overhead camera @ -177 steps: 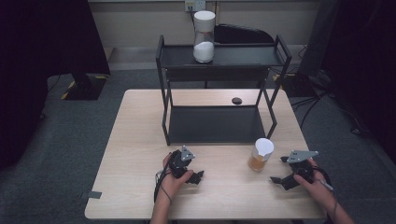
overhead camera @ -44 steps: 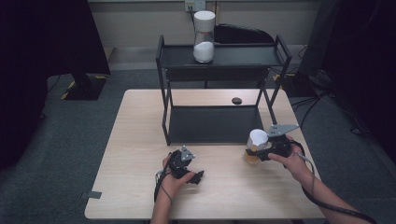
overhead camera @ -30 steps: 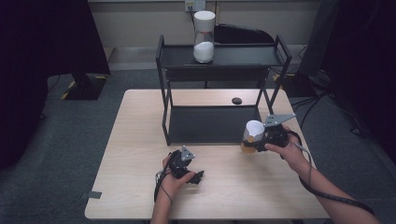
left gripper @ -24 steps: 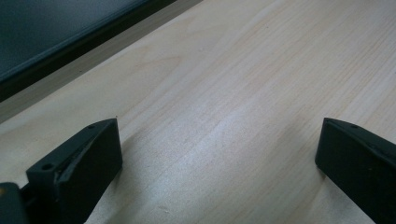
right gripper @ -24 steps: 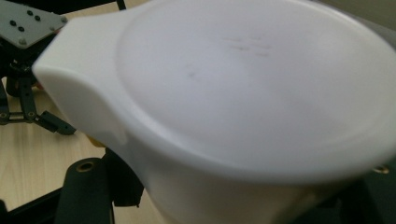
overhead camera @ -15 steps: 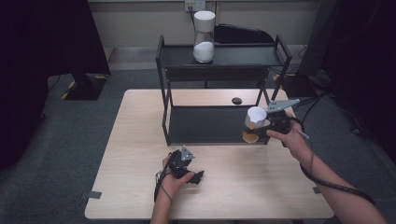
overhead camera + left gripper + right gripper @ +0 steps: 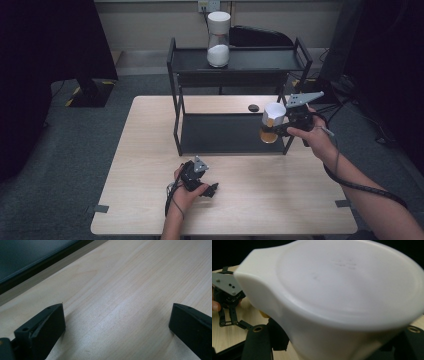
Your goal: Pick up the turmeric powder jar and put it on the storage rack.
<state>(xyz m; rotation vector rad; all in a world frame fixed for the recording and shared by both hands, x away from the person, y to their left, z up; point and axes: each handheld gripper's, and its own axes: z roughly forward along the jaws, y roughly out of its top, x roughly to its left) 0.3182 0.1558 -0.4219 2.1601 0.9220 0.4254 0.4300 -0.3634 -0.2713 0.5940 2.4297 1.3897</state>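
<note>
A small jar with a white lid and amber contents hangs above the table's right side, in front of the black rack's lower shelf. My right gripper is shut on it from the right. In the right gripper view the white lid looms close, and one black finger shows beside the jar. My left gripper rests on the table near the front edge. Its jaws stand wide apart in the left gripper view, with only bare wood between them.
The black two-tier rack stands at the back of the wooden table. A tall jar of white powder sits on its top shelf. A small dark round object lies on the table behind the lower shelf.
My right gripper closed on the small jar on the table, then lifted it up and toward the rack. The left gripper stayed where it was.
</note>
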